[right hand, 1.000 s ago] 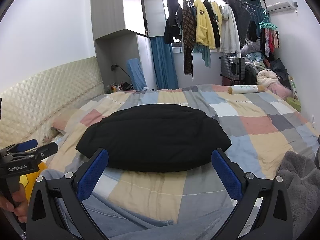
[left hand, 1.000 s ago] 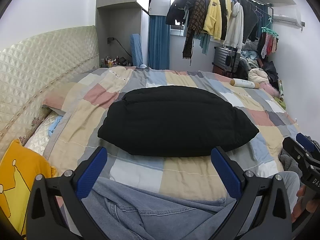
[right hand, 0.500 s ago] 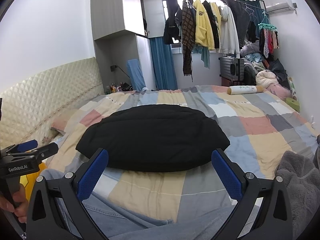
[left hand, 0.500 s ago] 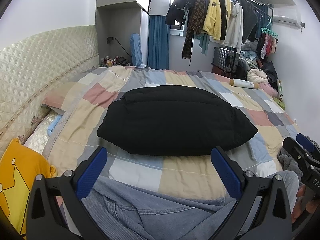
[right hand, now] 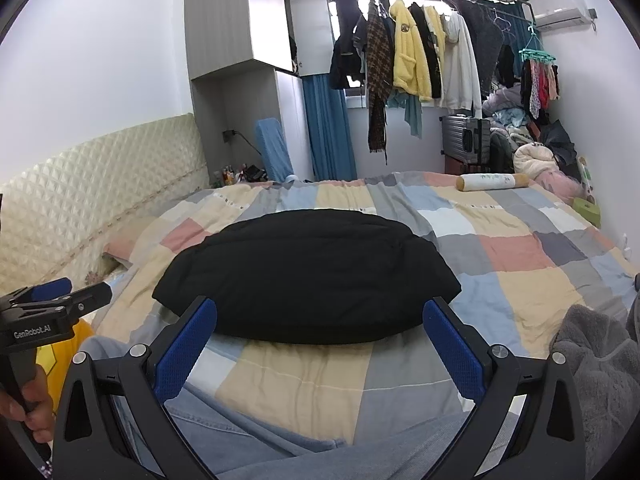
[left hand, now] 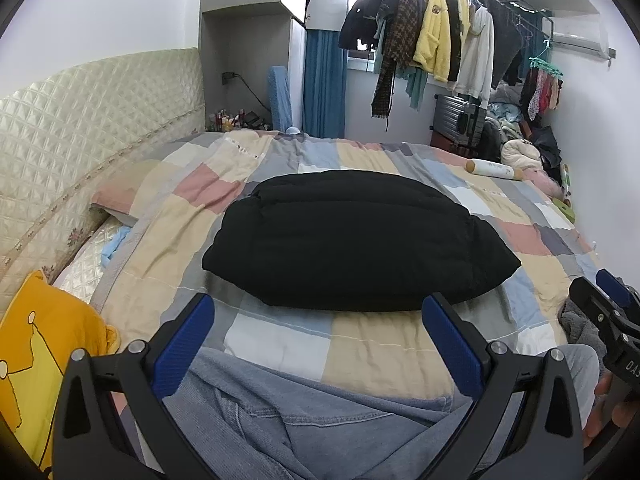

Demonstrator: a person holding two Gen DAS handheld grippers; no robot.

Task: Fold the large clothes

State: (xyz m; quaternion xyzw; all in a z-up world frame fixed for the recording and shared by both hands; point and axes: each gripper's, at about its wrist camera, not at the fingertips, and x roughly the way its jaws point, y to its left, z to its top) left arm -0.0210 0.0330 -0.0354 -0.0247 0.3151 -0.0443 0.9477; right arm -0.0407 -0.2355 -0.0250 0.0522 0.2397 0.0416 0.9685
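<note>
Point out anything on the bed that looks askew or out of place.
Nothing stands out. The black garment lies folded and compact mid-quilt; the jeans sit rumpled at the near edge. Both the left hand-held gripper and right hand-held gripper are open and empty.

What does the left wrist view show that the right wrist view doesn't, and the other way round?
Only the left wrist view shows most of the yellow cushion by the headboard, and the right gripper at its right edge. Only the right wrist view shows the grey fleece garment and the left gripper, with the hand holding it. Both show the folded black garment on the patchwork quilt, the denim garment nearest the camera, and open fingers holding nothing.
</note>
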